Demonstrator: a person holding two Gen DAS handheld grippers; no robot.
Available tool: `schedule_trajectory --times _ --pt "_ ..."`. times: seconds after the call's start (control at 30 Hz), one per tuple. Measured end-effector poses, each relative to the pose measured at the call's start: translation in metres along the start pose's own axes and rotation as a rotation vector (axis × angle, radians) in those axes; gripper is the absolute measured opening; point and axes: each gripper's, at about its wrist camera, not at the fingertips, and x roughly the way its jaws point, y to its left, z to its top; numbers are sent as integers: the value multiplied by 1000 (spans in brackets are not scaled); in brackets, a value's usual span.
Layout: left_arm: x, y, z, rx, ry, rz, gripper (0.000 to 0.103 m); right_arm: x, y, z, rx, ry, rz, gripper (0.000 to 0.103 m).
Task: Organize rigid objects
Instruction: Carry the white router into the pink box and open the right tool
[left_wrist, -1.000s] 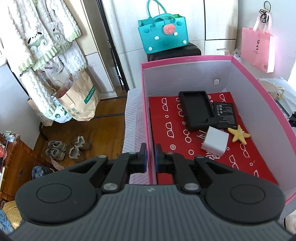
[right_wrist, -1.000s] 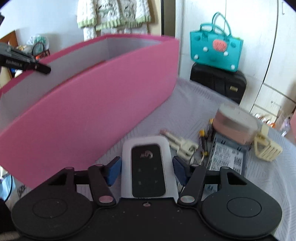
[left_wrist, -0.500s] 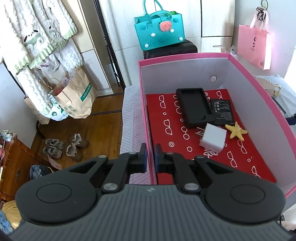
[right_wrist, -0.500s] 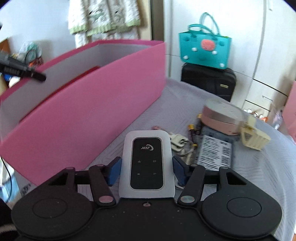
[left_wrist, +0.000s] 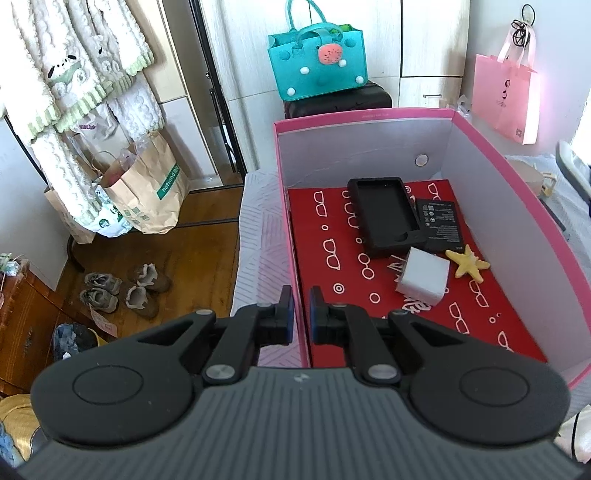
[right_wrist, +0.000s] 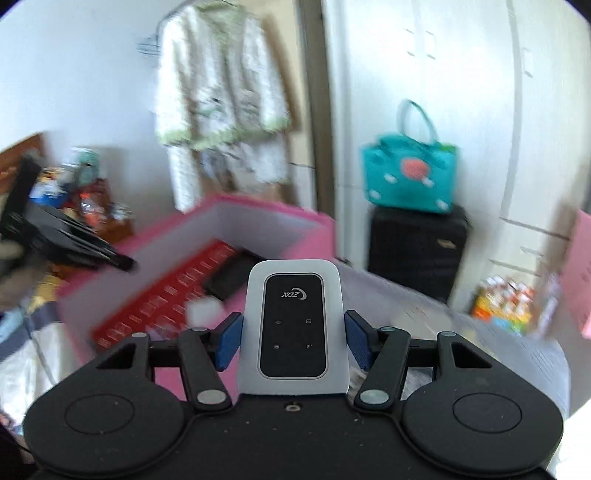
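The pink cardboard box with the red patterned floor (left_wrist: 517, 192) sits on the table, its near wall pinched by the left tongs (left_wrist: 300, 314). The right tongs (right_wrist: 293, 341) are clamped on a white pocket router with a black face (right_wrist: 293, 328), held above the box's rim. A loose grip could drop it outside, or onto the black case (left_wrist: 384, 218) and white cube (left_wrist: 423, 275).

The white pocket router (right_wrist: 293, 328) carried a logo on its black face, seen upside down, reading roughly "ZDX". A brown paper bag (left_wrist: 147, 192) on the floor had a green strip with white lettering, tilted and too small to read surely. The black battery (left_wrist: 441, 223) in the pink box (left_wrist: 369, 115) bore fine white print, illegible.
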Motion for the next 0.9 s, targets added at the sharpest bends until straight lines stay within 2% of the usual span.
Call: schedule_trajectory --times 0.13,0.17,0.27,0.37,0.6,0.73,0.8,0.9 --pt "1 4 1 -13 3 -18 7 23 32 26 -75 64 170 65" --pt "1 4 1 -12 2 -20 7 34 37 30 -69 103 219 65" --pt "2 4 1 -8 -1 -28 7 77 46 39 9 302 347 65" --pt "3 8 2 -8 5 -53 7 104 59 40 -26 417 328 65" --pt "2 14 -2 4 -10 -97 7 130 82 45 -273 613 226 65" --pt "2 17 -2 3 -11 -117 7 140 88 45 -354 716 268 65" --pt "2 18 -2 4 -12 -126 8 146 96 42 -435 752 265 65" --pt "2 19 -2 -1 -15 -131 8 156 98 40 -468 809 246 65"
